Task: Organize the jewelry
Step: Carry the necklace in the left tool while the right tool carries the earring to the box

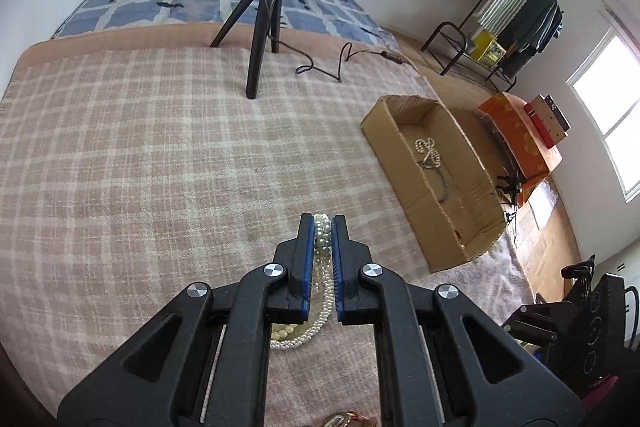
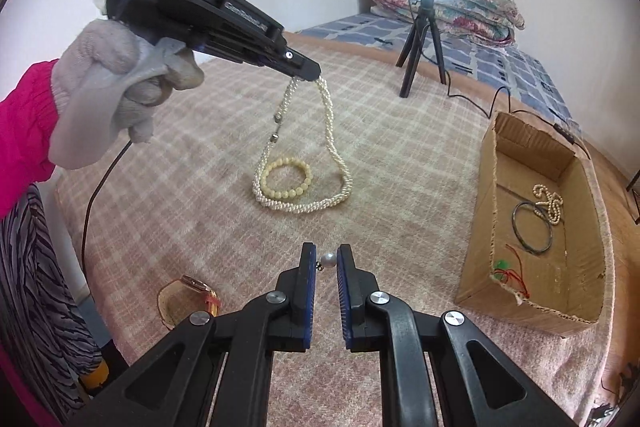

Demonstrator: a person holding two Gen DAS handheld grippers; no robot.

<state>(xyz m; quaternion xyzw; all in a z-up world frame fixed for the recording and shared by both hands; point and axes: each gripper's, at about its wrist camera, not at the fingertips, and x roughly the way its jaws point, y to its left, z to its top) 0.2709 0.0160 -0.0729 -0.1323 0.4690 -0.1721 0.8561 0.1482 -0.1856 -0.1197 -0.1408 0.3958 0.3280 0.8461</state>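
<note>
My left gripper (image 1: 322,223) is shut on a twisted white pearl necklace (image 1: 326,303). In the right wrist view the left gripper (image 2: 310,74), held by a gloved hand (image 2: 116,67), is raised, and the necklace (image 2: 332,147) hangs from it, its lower loop resting on the blanket. A yellow bead bracelet (image 2: 286,179) lies inside that loop. My right gripper (image 2: 326,261) is shut on a single pearl with a small metal hook (image 2: 329,260), low over the blanket. A cardboard box (image 2: 476,267) to the right holds a pearl strand (image 2: 548,205), a dark bangle (image 2: 532,227) and red string (image 2: 510,271).
A gold watch (image 2: 192,297) lies on the checked blanket (image 2: 400,167), left of my right gripper. A ring light on a black tripod (image 2: 420,47) stands at the far side, its cable trailing toward the box. Folded quilts, an orange box (image 1: 516,131) and a clothes rack lie beyond.
</note>
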